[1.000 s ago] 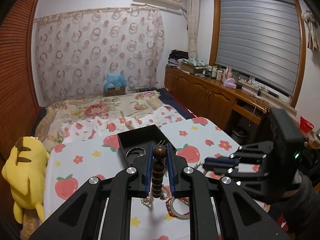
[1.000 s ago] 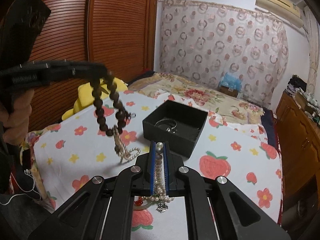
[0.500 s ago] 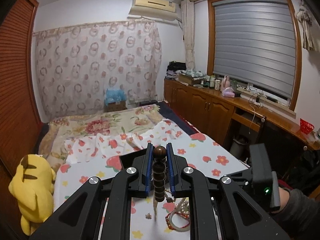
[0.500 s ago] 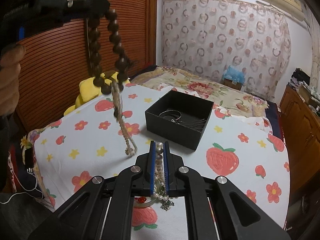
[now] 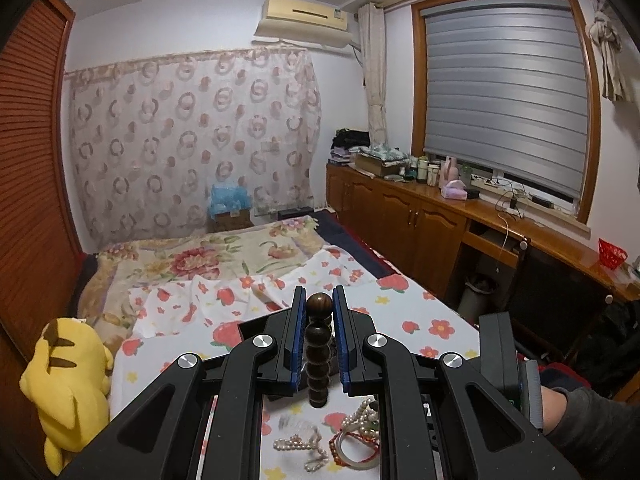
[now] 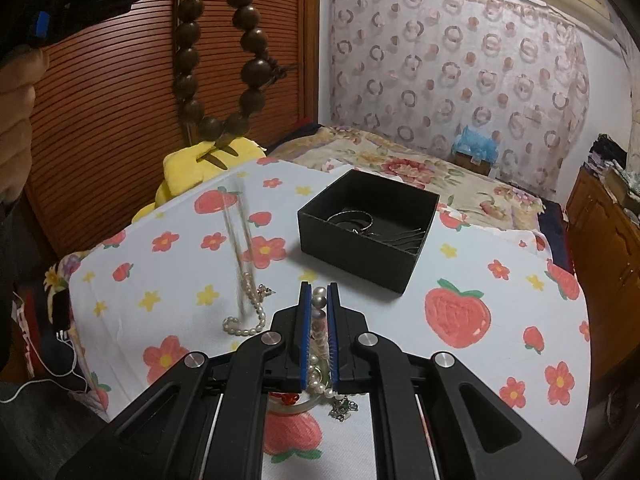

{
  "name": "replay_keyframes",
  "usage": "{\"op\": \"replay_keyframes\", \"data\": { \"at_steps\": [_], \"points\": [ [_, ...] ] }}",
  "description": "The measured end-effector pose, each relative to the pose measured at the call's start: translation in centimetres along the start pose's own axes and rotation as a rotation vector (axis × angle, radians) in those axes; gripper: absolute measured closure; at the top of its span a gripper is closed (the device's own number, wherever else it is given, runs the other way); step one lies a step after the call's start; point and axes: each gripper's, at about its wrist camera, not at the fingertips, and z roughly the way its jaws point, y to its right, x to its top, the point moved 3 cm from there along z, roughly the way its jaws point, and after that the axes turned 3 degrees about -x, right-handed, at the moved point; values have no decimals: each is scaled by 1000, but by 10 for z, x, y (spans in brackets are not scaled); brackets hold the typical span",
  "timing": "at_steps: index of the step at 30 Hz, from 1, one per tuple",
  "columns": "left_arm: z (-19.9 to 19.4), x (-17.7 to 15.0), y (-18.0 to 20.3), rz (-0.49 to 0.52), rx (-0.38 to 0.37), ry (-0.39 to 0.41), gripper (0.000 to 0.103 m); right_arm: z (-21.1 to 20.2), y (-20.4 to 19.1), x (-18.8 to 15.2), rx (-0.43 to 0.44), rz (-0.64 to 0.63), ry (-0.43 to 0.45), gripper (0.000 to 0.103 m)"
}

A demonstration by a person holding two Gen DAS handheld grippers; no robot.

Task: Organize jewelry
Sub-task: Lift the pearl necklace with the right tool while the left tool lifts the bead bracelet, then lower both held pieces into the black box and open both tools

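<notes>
My left gripper (image 5: 319, 304) is shut on a dark wooden bead bracelet (image 5: 318, 354) and holds it high above the table; the bracelet hangs as a loop at the top left of the right wrist view (image 6: 218, 52). A pearl strand (image 6: 246, 312) has slipped free and lies on the cloth. My right gripper (image 6: 319, 300) is shut on a pearl necklace (image 6: 316, 364) low over the table. The black jewelry box (image 6: 370, 236) stands open just beyond it, holding a silver bangle (image 6: 352, 220). A pile of bangles and pearls (image 5: 356, 440) lies under the left gripper.
The table has a white cloth (image 6: 500, 320) printed with strawberries and flowers. A yellow plush toy (image 5: 68, 380) sits at its left edge. A bed (image 5: 208, 252) lies behind, and wooden cabinets (image 5: 420, 220) run along the right wall.
My left gripper rose with the bead bracelet, and the pearl strand that hung from it dropped onto the cloth. My right gripper stayed low, shut on the pearl necklace.
</notes>
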Motion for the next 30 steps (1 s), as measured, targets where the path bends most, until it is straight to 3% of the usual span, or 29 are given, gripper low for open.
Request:
{"op": "replay_keyframes", "data": {
  "at_steps": [4, 17, 30],
  "points": [
    [1, -1, -1, 0, 8, -3, 91, -12, 6, 11, -12, 7, 36, 94],
    [14, -9, -19, -32, 30, -26, 91, -79, 26, 96, -111, -46, 217, 95],
    [54, -24, -44, -78, 45, -85, 91, -82, 39, 163, -181, -73, 294, 95]
  ]
}}
